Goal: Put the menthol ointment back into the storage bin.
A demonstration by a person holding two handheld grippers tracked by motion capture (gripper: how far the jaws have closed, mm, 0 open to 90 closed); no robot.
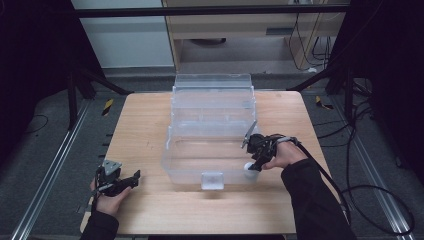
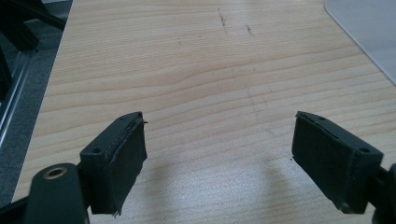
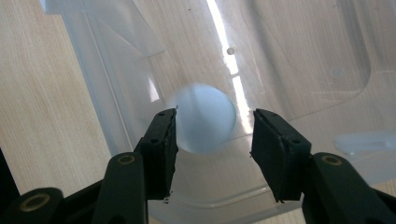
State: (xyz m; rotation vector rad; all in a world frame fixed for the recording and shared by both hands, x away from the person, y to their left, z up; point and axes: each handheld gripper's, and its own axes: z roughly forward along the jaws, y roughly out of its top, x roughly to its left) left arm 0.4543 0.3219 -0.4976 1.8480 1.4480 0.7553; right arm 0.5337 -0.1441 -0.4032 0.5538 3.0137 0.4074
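over on the wooden table [image 1: 145, 210] a clear plastic box [image 1: 212, 125] with stepped tiers is sitting open in the middle, its front latch [image 1: 212, 180] facing the person. the right gripper [image 1: 254, 162] is reaching over the box's front right corner, and a pale round ball [image 3: 201, 116] is lying inside on the box floor, showing just beyond and between its jaws, which are standing apart with gaps either side, grasping nothing. whether the ball is touching the left pad is hard to tell through the blur. the left gripper [image 2: 219, 154] is hovering low at the table's near left, well apart from the box, jaws spread wide over bare wood. cables [image 1: 370, 200] are trailing on the floor at the right. the box's clear walls are making its inner dividers hard to make out.
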